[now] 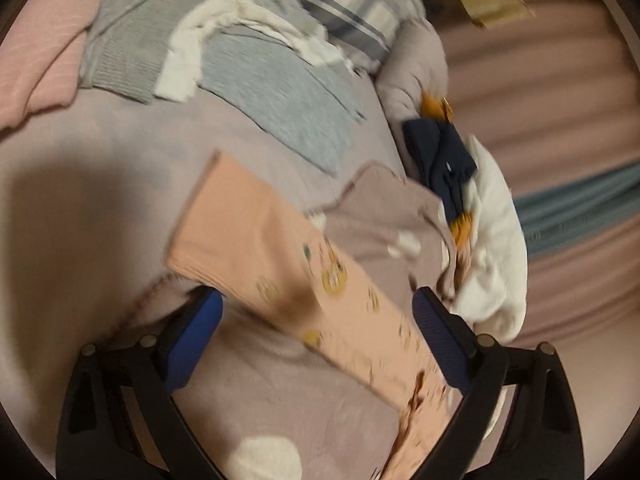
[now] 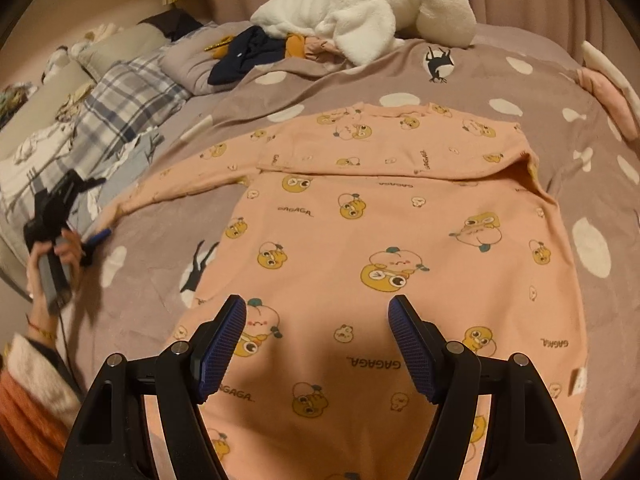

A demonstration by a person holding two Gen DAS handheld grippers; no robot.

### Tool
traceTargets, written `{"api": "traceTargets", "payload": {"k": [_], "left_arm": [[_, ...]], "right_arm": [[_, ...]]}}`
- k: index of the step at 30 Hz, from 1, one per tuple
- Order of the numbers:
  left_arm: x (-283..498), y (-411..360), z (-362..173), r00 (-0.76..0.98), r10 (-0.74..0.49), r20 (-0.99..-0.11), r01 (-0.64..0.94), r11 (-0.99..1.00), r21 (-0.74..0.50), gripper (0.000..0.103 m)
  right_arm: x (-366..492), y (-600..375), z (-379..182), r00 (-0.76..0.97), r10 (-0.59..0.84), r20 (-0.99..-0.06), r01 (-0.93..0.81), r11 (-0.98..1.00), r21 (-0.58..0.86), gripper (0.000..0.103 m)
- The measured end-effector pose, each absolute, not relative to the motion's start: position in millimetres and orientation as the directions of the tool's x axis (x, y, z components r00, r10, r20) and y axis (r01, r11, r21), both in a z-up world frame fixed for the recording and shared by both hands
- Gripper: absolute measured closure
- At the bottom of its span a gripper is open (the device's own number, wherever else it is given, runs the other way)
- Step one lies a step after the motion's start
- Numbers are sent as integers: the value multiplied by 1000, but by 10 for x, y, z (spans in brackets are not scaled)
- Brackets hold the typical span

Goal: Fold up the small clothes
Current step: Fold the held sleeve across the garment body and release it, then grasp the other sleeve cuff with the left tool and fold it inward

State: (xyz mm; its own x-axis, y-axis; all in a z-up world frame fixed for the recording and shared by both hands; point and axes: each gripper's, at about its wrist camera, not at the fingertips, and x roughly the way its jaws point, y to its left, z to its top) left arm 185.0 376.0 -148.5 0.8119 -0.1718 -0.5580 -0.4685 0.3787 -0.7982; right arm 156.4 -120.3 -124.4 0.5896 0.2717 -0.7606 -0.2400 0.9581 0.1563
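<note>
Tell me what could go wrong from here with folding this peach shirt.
1. The left gripper stands open around the outstretched sleeve; closing low could pinch the mauve blanket too.
2. The other sleeve is already folded across the peach shirt; dragging could undo it.
3. The right gripper hovers open over the hem, pinning nothing, so the shirt may slide.

A peach cartoon-print top [image 2: 360, 216] lies flat on the bed, one sleeve folded across, the other stretched out.
</note>
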Motion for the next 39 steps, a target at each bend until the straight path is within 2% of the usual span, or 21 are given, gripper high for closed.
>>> {"api": "traceTargets", "payload": {"k": [5,9,12,14,22,28,39], "left_arm": [[1857,3870,-1498,809,-172,-562,-488,337,-805,25],[1778,3923,-1517,811,-170,-560,-485,343,-805,31],[1764,3961,-1559,781,-129,-611,-548,327,-770,59],[1764,3985,-1586,752,-108,-650,-589,332,-737,90],[1747,3932,-1476,734,-59,-677,-603,403,-688,90],[1804,3817,-1299,752,-52,-657,-572,444,-690,91],[2090,3164,-792,743,-38,-669,-492,646,-584,95]], "right_arm": [[1560,-1155,-1273,590,248,-769,-246,962,121,29],[1548,-1109,-1275,584,245,-774,-256,960,111,29],[1524,-1073,-1264,580,259,-772,-274,955,115,29],[1519,-1046,-1254,577,261,-774,-288,952,107,29],[1479,-1052,-1197,598,252,-761,-292,953,86,29],[1433,-1092,-1159,617,240,-750,-284,956,72,29],[1240,-1251,-1018,681,172,-712,-256,967,-11,29]]}}
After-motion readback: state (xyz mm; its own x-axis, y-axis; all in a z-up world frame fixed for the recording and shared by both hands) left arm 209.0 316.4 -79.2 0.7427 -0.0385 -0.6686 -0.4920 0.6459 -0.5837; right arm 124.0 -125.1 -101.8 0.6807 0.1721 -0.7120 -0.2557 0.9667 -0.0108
